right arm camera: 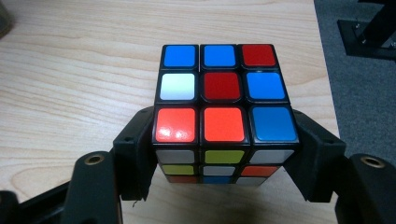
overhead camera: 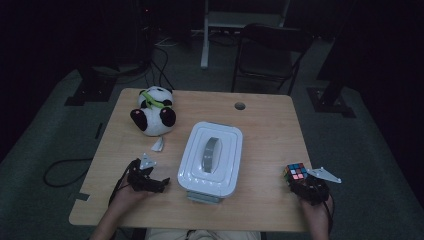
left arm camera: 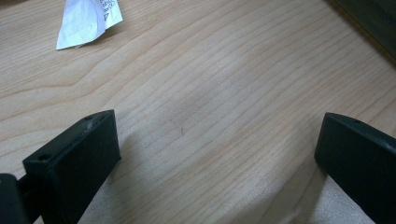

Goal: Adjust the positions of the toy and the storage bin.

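High view first: I count one puzzle cube (overhead camera: 295, 171) near the bench's (overhead camera: 265, 130) right front edge, one white lidded box (overhead camera: 211, 156) at centre, one plush panda (overhead camera: 153, 111) at the far left and one paper scrap (overhead camera: 158, 144) just in front of it. My left gripper (overhead camera: 159, 183) rests left of the box, my right gripper (overhead camera: 299, 184) at the cube. Left gripper view: two jaws spread wide over bare wood, holding nothing. Right gripper view: two jaws clamp the cube's opposite sides.
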`<state>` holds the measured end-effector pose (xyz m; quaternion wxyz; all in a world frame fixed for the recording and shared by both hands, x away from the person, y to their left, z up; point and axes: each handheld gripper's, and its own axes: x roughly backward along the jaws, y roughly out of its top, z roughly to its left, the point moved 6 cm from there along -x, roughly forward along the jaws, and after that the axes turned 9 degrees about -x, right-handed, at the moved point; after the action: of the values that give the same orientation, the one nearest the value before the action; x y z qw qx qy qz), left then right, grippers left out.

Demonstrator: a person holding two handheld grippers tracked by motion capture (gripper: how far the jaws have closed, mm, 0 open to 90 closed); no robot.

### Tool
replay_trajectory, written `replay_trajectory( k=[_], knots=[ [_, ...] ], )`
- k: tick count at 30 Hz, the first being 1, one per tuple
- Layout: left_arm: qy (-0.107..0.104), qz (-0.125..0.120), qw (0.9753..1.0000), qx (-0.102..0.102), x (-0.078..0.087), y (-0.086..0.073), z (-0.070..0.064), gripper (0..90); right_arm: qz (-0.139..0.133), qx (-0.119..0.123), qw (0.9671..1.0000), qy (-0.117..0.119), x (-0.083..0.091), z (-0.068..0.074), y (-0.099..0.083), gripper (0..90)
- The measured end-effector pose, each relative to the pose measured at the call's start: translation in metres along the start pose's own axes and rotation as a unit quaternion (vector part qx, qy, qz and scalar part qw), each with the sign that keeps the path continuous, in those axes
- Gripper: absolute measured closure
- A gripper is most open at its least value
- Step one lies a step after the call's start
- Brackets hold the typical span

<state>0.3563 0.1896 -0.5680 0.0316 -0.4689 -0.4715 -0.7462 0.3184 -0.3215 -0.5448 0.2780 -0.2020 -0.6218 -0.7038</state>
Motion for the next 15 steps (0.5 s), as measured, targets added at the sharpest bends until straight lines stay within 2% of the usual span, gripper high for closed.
replay_trajectory(
  k=[2,4,6,10,12,13,14,15],
  knots=[
    [0.0,0.0,1.0,0.0,0.0,0.0,0.0,0.6,0.006,-0.002,1.0,0.004,0.0,0.001,0.001,32.4],
    [-0.002,-0.001,1.0,-0.002,0.0,0.0,0.0,0.6,0.0,-0.007,0.9998,0.02,0.001,0.003,0.005,25.5],
    [-0.005,-0.002,1.0,-0.005,0.001,-0.001,0.0,0.6,-0.011,-0.001,0.9998,0.016,0.003,0.004,0.01,21.8],
    [-0.008,-0.002,0.9999,-0.008,0.001,-0.001,0.001,0.6,-0.026,0.0,0.9995,0.02,0.006,0.004,0.018,19.7],
    [-0.009,-0.002,0.9999,-0.01,0.001,-0.002,0.001,0.6,-0.039,-0.012,0.9984,0.04,0.008,0.006,0.027,15.9],
    [-0.009,-0.002,0.9999,-0.01,0.001,-0.002,0.001,0.6,-0.039,-0.012,0.9984,0.04,0.008,0.006,0.027,15.9],
    [-0.009,-0.002,0.9999,-0.011,0.001,-0.002,0.001,0.6,-0.04,-0.012,0.998,0.047,0.008,0.008,0.029,12.1],
    [-0.01,-0.002,0.9999,-0.01,0.001,-0.002,0.001,0.7,-0.04,-0.007,0.9975,0.057,0.008,0.01,0.033,12.2]
  ],
)
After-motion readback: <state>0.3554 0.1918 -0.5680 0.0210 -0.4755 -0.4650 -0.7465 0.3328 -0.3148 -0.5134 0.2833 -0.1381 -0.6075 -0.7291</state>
